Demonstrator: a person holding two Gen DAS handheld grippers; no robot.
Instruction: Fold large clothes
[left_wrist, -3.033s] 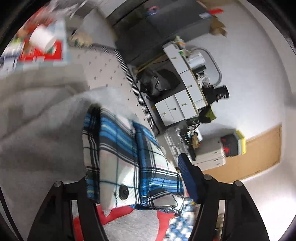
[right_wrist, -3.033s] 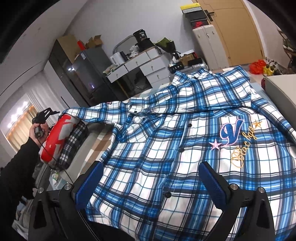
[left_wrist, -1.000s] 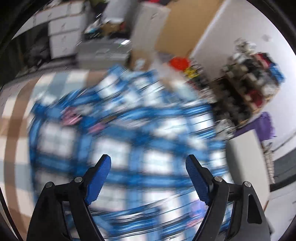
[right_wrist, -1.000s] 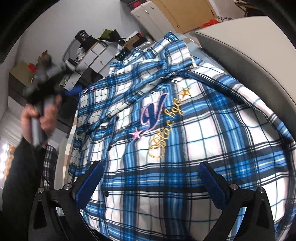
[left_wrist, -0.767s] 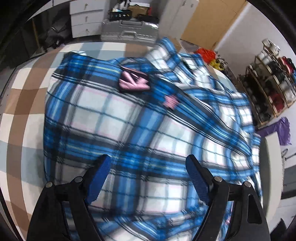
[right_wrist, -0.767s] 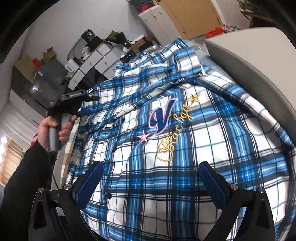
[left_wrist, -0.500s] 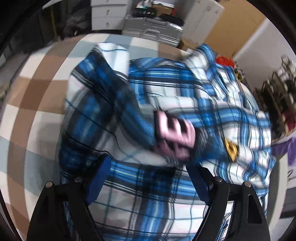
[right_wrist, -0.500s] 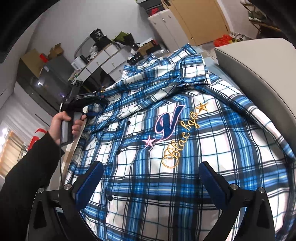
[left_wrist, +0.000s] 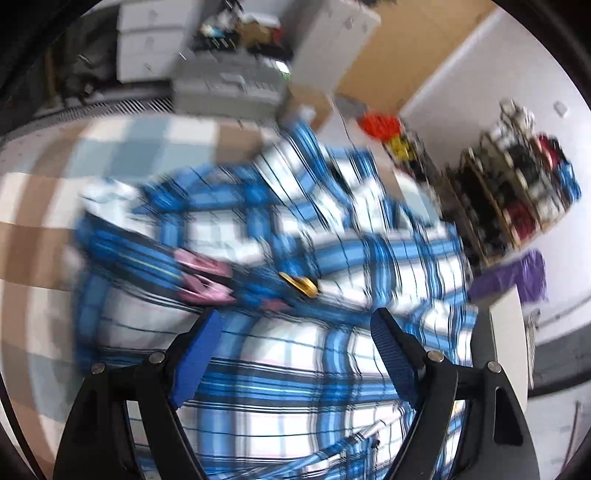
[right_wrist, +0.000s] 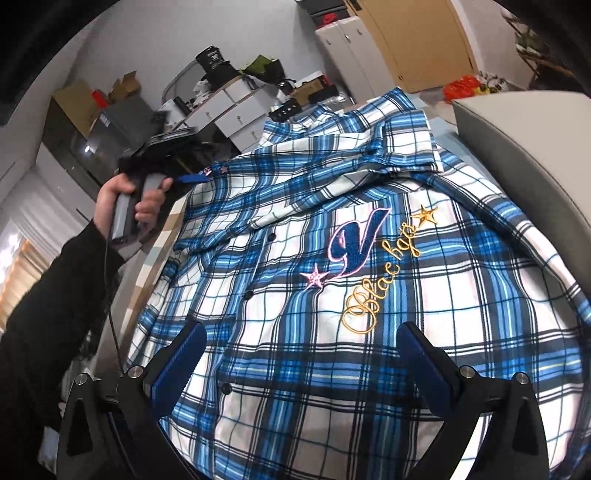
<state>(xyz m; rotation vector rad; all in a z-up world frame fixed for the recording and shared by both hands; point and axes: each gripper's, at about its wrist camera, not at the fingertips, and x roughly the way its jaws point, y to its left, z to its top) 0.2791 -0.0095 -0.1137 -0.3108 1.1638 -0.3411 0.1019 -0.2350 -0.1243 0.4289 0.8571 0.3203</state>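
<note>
Since half a second ago the left gripper (left_wrist: 295, 354) has swung in over the plaid shirt (right_wrist: 369, 295), its view now smeared by motion, jaws wide and holding nothing. The right gripper (right_wrist: 299, 354), jaws equally wide and empty, hovers over the lower front. The shirt lies face up on the checked table (left_wrist: 129, 147), collar away from the right gripper; the left sleeve edge sits nearer the left one, which likely takes it.

Shirt (right_wrist: 369, 229) blue-white-black plaid, navy-pink V, gold script; fingers (right_wrist: 177, 363) blue; tablecloth (left_wrist: 48, 192) brown-blue-white check
</note>
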